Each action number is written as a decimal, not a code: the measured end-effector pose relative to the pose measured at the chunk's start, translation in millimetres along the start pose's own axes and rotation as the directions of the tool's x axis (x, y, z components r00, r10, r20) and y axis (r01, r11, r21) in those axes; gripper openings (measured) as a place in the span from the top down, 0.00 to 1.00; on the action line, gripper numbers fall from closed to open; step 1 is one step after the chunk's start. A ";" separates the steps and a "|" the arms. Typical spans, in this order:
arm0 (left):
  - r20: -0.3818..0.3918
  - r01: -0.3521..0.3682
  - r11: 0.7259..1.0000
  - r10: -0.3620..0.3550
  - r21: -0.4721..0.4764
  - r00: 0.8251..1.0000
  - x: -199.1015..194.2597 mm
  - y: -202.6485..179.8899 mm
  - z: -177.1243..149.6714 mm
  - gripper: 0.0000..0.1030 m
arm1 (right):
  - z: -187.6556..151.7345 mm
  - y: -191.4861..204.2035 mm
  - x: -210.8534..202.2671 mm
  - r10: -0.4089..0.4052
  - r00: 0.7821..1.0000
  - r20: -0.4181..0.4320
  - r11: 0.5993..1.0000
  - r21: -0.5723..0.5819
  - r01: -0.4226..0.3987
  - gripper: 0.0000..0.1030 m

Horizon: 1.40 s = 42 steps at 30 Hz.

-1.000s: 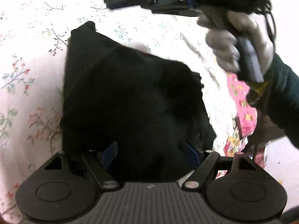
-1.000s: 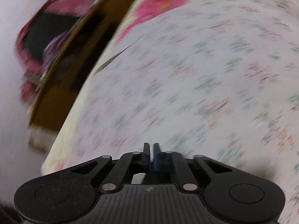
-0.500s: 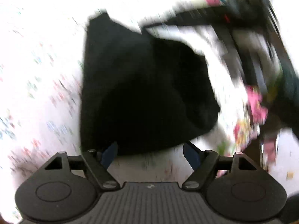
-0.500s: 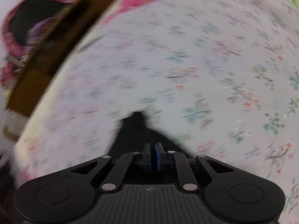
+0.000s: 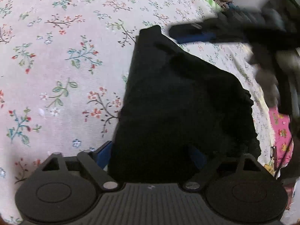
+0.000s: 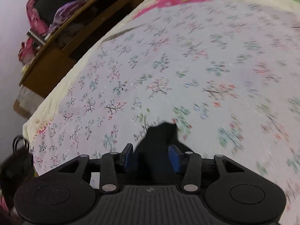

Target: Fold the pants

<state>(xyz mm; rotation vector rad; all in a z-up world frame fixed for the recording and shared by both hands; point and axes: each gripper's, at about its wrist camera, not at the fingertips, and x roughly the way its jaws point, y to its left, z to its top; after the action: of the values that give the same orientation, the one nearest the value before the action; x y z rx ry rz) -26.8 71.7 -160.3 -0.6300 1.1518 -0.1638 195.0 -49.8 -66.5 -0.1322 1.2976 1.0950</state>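
Observation:
Black pants [image 5: 178,93] lie folded into a rough square on the floral bedsheet [image 5: 56,75]. My left gripper [image 5: 150,153] stands wide over their near edge and its jaws are still opening. The cloth lies between the blue pads [image 5: 104,152], which do not press on it. In the right wrist view a far corner of the pants [image 6: 161,131] sits between the parted pads of my right gripper [image 6: 151,153]. Its jaws are opening and the pads [image 6: 173,157] stand just clear of the cloth. The left wrist view shows the right gripper [image 5: 187,35], blurred, at the pants' far corner, held by a gloved hand [image 5: 268,78].
A wooden shelf unit [image 6: 56,52] stands past the bed's left edge, with a pink bag [image 6: 35,18] on top. A dark bag [image 6: 13,166] sits low on the left. Pink patterned cloth [image 5: 281,131] hangs by the bed's right edge.
My right gripper has gone from shut to parted, and a black cloth corner now shows between its pads. The left gripper has widened and come down over the pants' near edge.

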 end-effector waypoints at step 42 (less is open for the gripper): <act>-0.034 -0.206 0.919 0.230 0.335 0.973 5.7 -76.9 38.4 0.47 | -133.4 -2.4 -54.8 -0.300 0.953 -0.046 0.928 0.217 0.302 1.00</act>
<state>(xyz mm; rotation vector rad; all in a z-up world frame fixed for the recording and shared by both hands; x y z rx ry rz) 24.6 21.0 -113.3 -0.1973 1.2223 -0.1847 110.3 -166.6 -68.0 -0.1646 1.3497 0.6834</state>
